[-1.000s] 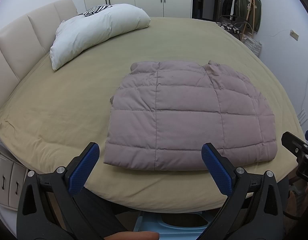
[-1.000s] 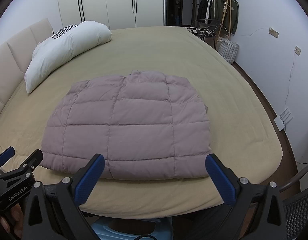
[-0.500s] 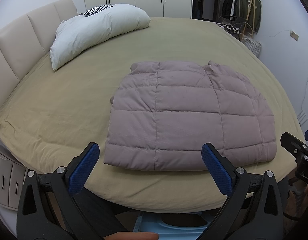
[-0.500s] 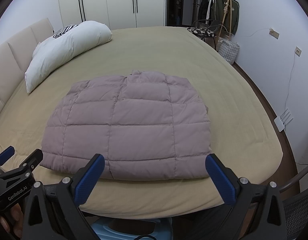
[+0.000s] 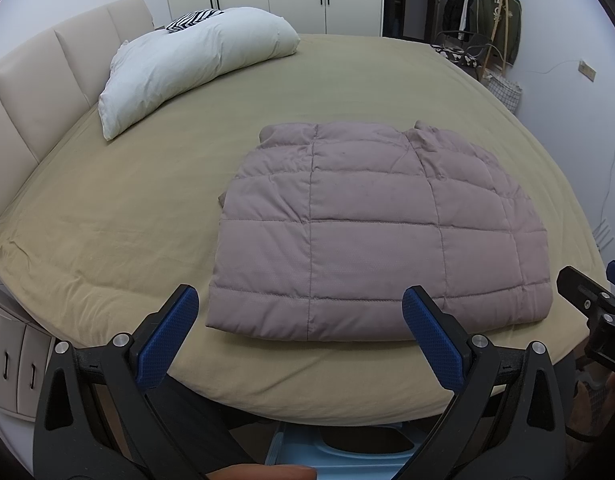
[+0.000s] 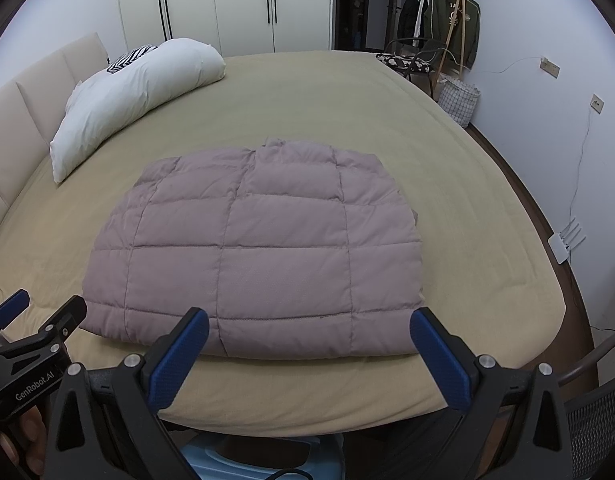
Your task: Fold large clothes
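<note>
A mauve quilted puffer jacket (image 5: 371, 232) (image 6: 259, 248) lies folded into a flat rectangle on the tan bed (image 5: 127, 208) (image 6: 467, 216), near the front edge. My left gripper (image 5: 299, 320) hovers open just short of the jacket's near hem, off its left half. Its blue-padded fingers hold nothing. My right gripper (image 6: 307, 336) is also open and empty, held back from the hem's right half. Each gripper shows at the edge of the other's view: the right gripper (image 5: 595, 312) and the left gripper (image 6: 31, 332).
A long white pillow (image 5: 187, 68) (image 6: 135, 92) lies at the head end by the padded headboard (image 5: 39, 76). White wardrobes (image 6: 227, 4) line the far wall. A coat rack (image 6: 443, 20), chair and basket (image 6: 459, 102) stand at the right. A light-blue stool (image 5: 339, 456) is below me.
</note>
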`<action>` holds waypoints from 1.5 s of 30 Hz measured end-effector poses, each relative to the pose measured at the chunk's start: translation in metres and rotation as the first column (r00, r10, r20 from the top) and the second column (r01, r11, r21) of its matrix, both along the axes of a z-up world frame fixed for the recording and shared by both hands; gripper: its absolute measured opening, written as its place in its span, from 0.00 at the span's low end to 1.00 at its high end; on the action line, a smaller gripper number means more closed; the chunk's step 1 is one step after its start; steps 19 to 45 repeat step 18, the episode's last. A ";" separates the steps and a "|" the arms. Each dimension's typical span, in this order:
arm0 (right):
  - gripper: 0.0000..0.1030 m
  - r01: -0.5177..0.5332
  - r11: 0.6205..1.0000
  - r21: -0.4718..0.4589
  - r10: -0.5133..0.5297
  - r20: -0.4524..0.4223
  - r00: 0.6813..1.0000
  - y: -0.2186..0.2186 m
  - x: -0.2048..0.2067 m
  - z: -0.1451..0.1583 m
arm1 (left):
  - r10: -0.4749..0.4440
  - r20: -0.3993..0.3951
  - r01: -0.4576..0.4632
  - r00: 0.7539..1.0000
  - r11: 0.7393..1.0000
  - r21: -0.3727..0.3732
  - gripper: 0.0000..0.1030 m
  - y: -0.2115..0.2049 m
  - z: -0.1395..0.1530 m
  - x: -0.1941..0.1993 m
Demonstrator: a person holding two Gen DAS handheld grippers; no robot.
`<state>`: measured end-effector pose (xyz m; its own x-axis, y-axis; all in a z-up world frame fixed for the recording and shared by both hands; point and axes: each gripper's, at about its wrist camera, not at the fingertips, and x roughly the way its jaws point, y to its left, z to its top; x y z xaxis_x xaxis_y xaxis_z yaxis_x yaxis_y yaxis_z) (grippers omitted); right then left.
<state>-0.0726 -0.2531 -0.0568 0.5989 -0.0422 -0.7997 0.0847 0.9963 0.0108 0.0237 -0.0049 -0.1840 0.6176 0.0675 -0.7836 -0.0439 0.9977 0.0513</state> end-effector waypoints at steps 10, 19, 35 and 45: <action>1.00 0.000 1.000 0.000 0.000 -0.001 1.000 0.001 0.000 0.000 | 0.001 -0.003 -0.001 1.000 1.000 -0.001 1.00 0.000 0.000 0.000; 1.00 0.003 1.000 -0.001 -0.003 -0.005 1.000 0.000 -0.001 -0.003 | -0.003 0.014 0.003 1.000 1.000 -0.003 1.00 0.001 0.002 -0.002; 1.00 0.003 1.000 -0.001 -0.003 -0.005 1.000 0.000 -0.001 -0.003 | -0.003 0.014 0.003 1.000 1.000 -0.003 1.00 0.001 0.002 -0.002; 1.00 0.003 1.000 -0.001 -0.003 -0.005 1.000 0.000 -0.001 -0.003 | -0.003 0.014 0.003 1.000 1.000 -0.003 1.00 0.001 0.002 -0.002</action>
